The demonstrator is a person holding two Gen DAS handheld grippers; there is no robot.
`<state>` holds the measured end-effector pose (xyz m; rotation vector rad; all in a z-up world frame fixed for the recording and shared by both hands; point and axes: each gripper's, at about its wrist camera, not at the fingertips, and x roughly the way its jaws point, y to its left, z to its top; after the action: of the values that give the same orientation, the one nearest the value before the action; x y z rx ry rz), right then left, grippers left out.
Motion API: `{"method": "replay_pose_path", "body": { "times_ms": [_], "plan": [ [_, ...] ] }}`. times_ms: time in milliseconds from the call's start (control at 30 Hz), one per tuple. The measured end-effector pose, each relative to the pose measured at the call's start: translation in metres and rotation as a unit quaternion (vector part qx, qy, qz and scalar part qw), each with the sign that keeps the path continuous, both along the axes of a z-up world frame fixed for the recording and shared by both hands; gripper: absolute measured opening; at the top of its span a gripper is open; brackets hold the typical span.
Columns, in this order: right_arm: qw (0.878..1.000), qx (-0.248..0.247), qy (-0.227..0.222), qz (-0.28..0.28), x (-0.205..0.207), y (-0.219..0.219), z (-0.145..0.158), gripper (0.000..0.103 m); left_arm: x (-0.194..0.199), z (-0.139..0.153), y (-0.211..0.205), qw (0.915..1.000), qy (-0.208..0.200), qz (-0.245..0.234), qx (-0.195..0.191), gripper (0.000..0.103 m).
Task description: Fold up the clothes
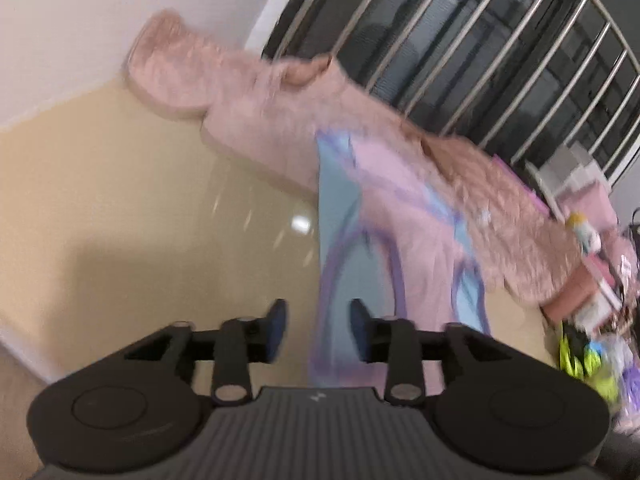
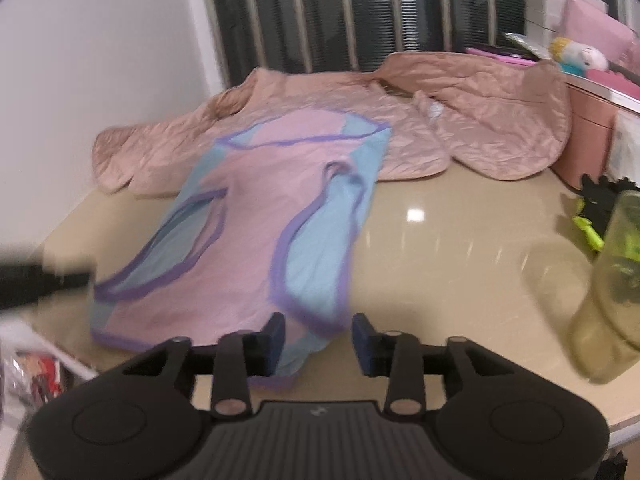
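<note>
A pink and light-blue garment with purple trim [image 2: 256, 216] lies spread flat on the glossy beige table [image 2: 440, 240]; it also shows in the left wrist view [image 1: 384, 224]. Behind it lies a quilted pink jacket [image 2: 460, 120], also seen in the left wrist view [image 1: 256, 108]. My right gripper [image 2: 318, 340] is open and empty, just above the garment's near hem. My left gripper [image 1: 318, 330] is open and empty, above the garment's edge. The other gripper shows as a dark blur at the left of the right wrist view [image 2: 36, 280].
A translucent yellow-green bottle [image 2: 612, 292] stands on the table at the right. Pink boxes [image 2: 588, 140], a plush toy [image 2: 580, 54] and clutter sit at the back right. A barred window [image 2: 340, 12] and a white wall [image 2: 100, 48] stand behind the table.
</note>
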<state>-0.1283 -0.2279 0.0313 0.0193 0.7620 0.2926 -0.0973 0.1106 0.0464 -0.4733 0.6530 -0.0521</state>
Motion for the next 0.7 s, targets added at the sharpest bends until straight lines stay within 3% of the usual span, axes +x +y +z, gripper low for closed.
{"method": "replay_pose_path", "body": {
  "times_ms": [200,300,467,667,700],
  "plan": [
    [1.000,-0.008,0.008,-0.011,0.005,0.005,-0.011,0.040,0.097,0.019,0.000,0.9995,-0.013,-0.020,0.023,0.059],
    [1.000,-0.024,-0.001,-0.004,0.007,0.011,-0.013,0.040,0.160,0.016,-0.009,0.9977,0.002,-0.005,0.067,0.064],
    [1.000,-0.029,-0.013,-0.001,0.008,0.010,-0.016,0.040,0.254,0.007,-0.018,0.9887,0.049,-0.006,0.141,0.064],
    [0.999,-0.041,-0.021,0.012,0.010,0.014,-0.017,0.040,0.333,-0.005,-0.024,0.9849,0.078,-0.003,0.155,0.063],
    [0.999,-0.042,-0.021,0.015,0.011,0.014,-0.017,0.039,0.343,-0.009,-0.025,0.9830,0.089,-0.005,0.161,0.057]
  ]
}}
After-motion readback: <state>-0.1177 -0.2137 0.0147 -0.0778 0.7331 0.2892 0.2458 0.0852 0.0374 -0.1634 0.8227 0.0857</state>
